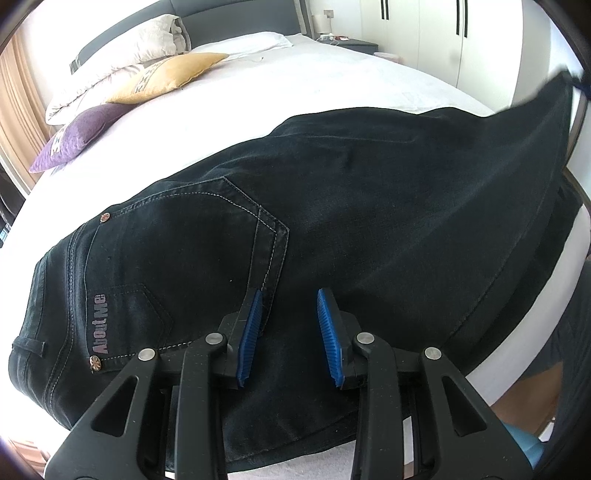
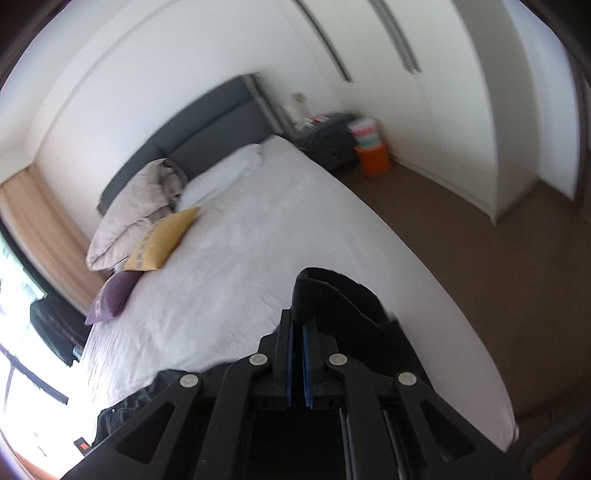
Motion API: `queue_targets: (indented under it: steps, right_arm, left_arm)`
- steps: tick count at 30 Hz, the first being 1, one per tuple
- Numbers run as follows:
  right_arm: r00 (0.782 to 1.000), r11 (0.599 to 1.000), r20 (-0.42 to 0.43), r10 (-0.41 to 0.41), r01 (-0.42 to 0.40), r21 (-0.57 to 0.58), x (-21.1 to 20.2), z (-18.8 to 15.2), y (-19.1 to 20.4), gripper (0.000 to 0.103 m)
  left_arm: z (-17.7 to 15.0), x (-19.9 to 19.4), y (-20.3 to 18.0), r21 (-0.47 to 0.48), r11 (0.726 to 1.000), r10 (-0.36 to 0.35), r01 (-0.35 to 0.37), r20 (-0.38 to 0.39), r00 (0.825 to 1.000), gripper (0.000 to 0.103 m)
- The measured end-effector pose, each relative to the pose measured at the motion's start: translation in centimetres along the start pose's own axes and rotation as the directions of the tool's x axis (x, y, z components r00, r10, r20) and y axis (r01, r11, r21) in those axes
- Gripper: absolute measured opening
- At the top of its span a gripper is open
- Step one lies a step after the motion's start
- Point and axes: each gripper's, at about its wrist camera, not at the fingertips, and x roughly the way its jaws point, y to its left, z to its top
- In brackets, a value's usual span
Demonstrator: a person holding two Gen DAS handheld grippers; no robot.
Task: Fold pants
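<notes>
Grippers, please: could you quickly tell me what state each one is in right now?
Left gripper: open, above the seat of the black jeans, holding nothing.
Right gripper: closed on the leg end of the black jeans, lifted off the bed.

Dark pants [image 1: 332, 221] are spread across a white bed [image 1: 295, 96], back pocket upward. The left gripper [image 1: 290, 338] is held just above the seat with its blue pads [image 1: 251, 339] apart. Pillows [image 1: 122, 66] are stacked by the headboard [image 1: 236, 18].
</notes>
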Motion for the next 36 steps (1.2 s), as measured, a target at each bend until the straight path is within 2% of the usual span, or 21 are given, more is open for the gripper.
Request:
queue_targets:
  steps: [2, 5, 8, 14, 17, 19, 20, 22, 24, 25, 27, 28, 30, 31, 33, 36]
  right_arm:
    - [0.999, 0.995, -0.043, -0.034, 0.038, 0.088, 0.6, -2.4, -3.5, 0.005]
    - [0.982, 0.966, -0.164, -0.091, 0.127, 0.224, 2.2, -7.2, -8.9, 0.005]
    - [0.967, 0.948, -0.235, -0.095, 0.16, 0.277, 3.5, -10.2, -11.1, 0.005]
    - [0.973, 0.953, -0.204, -0.108, 0.16, 0.256, 2.6, -9.4, -10.1, 0.005]
    - [0.969, 0.948, -0.223, -0.11, 0.169, 0.268, 3.0, -9.6, -10.6, 0.005]
    - [0.963, 0.943, -0.255, -0.083, 0.158, 0.292, 3.2, -10.1, -11.4, 0.005]
    - [0.962, 0.943, -0.26, -0.081, 0.158, 0.291, 2.7, -10.1, -11.6, 0.007]
    - [0.946, 0.946, -0.28, -0.163, 0.231, 0.229, 1.5, -9.3, -11.1, 0.017]
    - [0.918, 0.924, -0.278, -0.283, 0.339, 0.178, 0.1, -8.4, -11.1, 0.051]
    - [0.92, 0.918, -0.247, -0.305, 0.353, 0.181, -1.0, -7.4, -11.0, 0.054]
    - [0.94, 0.929, -0.188, -0.285, 0.319, 0.189, -2.2, -5.5, -10.6, 0.055]
    - [0.953, 0.946, -0.149, -0.262, 0.284, 0.156, -2.4, -3.9, -9.7, 0.056]
    - [0.967, 0.968, -0.128, -0.219, 0.232, 0.095, -1.6, -2.1, -8.4, 0.069]
    - [0.98, 0.985, -0.129, -0.153, 0.161, 0.056, -0.3, -0.9, -7.6, 0.07]
    - [0.982, 0.993, -0.151, -0.118, 0.117, -0.012, 2.0, 0.4, -6.6, 0.07]
    - [0.967, 0.997, -0.246, -0.069, 0.06, -0.045, 6.3, 1.4, -6.5, 0.07]
  left_arm:
    - [-0.2, 0.0, -0.1, 0.003, 1.0, 0.002, -0.002, 0.004, 1.0, 0.03]
    - [-0.3, -0.1, -0.4, 0.013, 1.0, 0.007, -0.007, 0.001, 1.0, 0.03]
    - [-0.2, -0.1, -0.8, 0.018, 1.0, 0.011, -0.011, -0.003, 1.0, 0.03]
    - [0.2, -0.1, -1.4, 0.016, 1.0, 0.023, -0.022, -0.008, 1.0, 0.03]
    - [0.2, -0.2, -1.5, 0.018, 1.0, 0.026, -0.026, -0.007, 1.0, 0.03]
    - [0.2, -0.3, -1.6, 0.025, 0.999, 0.022, -0.022, -0.013, 1.0, 0.03]
    - [0.2, -0.4, -1.5, 0.027, 0.999, 0.018, -0.017, -0.018, 1.0, 0.03]
    - [0.1, -0.7, -1.4, 0.032, 0.999, 0.01, -0.01, -0.024, 1.0, 0.03]
    - [-0.2, -1.0, -1.2, 0.041, 0.999, 0.002, -0.001, -0.026, 1.0, 0.03]
    - [-0.3, -1.1, -1.2, 0.042, 0.999, 0.0, 0.001, -0.024, 1.0, 0.03]
    - [-0.5, -1.2, -1.4, 0.048, 0.999, 0.002, -0.001, -0.026, 1.0, 0.03]
    - [-0.4, -1.2, -1.5, 0.054, 0.999, 0.006, -0.004, -0.029, 1.0, 0.03]
    - [-0.4, -1.1, -1.6, 0.068, 0.998, 0.011, -0.009, -0.036, 0.999, 0.03]
    - [-0.4, -1.1, -1.7, 0.07, 0.997, 0.01, -0.008, -0.039, 0.999, 0.03]
    - [-0.4, -1.1, -1.5, 0.064, 0.998, -0.002, 0.005, -0.045, 0.999, 0.03]
    - [-0.3, -1.0, -1.5, 0.052, 0.999, -0.011, 0.014, -0.046, 0.999, 0.03]
